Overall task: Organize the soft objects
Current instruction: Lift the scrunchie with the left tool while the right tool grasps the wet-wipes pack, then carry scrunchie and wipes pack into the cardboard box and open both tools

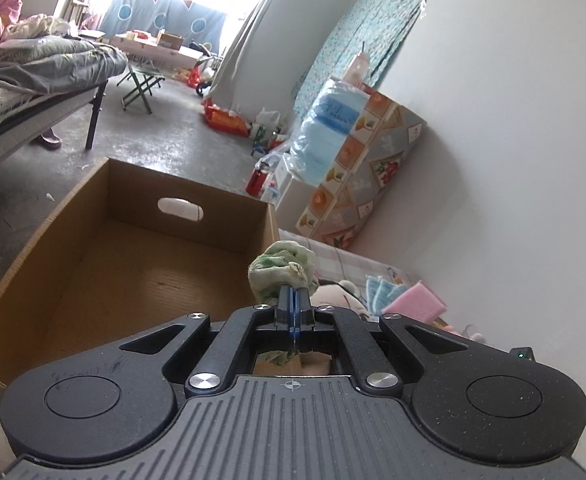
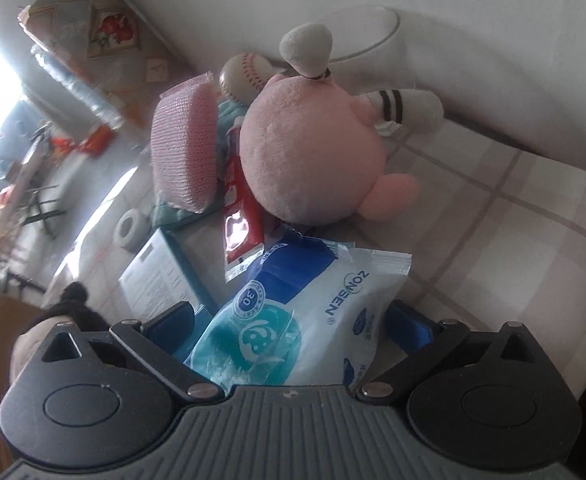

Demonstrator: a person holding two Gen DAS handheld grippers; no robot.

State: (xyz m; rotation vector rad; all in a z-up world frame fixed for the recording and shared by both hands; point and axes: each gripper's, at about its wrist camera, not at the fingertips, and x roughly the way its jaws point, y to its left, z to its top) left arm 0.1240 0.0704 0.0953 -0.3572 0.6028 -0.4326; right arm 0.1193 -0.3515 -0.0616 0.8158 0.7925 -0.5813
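Observation:
My left gripper (image 1: 293,294) is shut on a green-and-white soft cloth (image 1: 283,266) and holds it at the near right corner of an open cardboard box (image 1: 105,240), whose inside looks bare. My right gripper (image 2: 293,320) is open, its blue fingers (image 2: 411,326) on either side of a blue-and-white wipes pack (image 2: 293,320) lying on the checked bedsheet (image 2: 513,220). Beyond it lie a pink plush toy (image 2: 309,148), a pink sponge (image 2: 185,148), a red tube (image 2: 239,216) and a baseball (image 2: 245,76).
In the left wrist view a pink sponge (image 1: 417,302), a blue cloth (image 1: 381,288) and a plush (image 1: 341,296) lie right of the box. A patterned cabinet (image 1: 365,168) and a wall stand behind. A tape roll (image 2: 131,228) and a white booklet (image 2: 153,276) lie left of the wipes.

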